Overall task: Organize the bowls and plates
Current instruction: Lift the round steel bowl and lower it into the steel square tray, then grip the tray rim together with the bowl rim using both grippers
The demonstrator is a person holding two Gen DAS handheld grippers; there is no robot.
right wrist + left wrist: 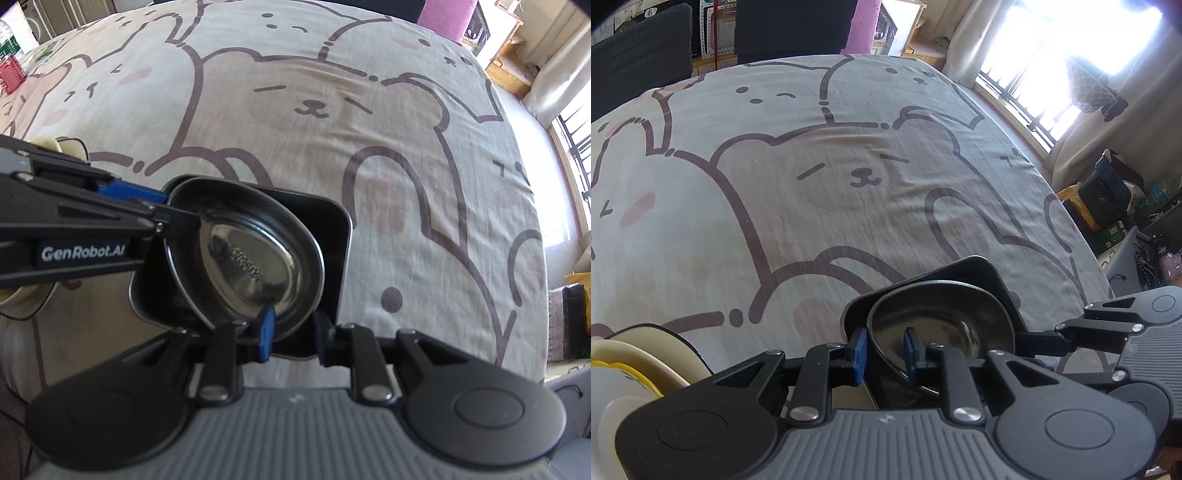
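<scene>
Steel bowl (255, 266) sits nested in the black square dish (332, 236) between my two grippers, left gripper (884, 350) and right gripper (293, 338) both narrowly parted astride its rim, so I should lift both clear without snagging it.

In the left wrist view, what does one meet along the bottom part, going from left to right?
Cream dish → left hand-held gripper at the metal bowl → right hand-held gripper → clutter by the window.
</scene>
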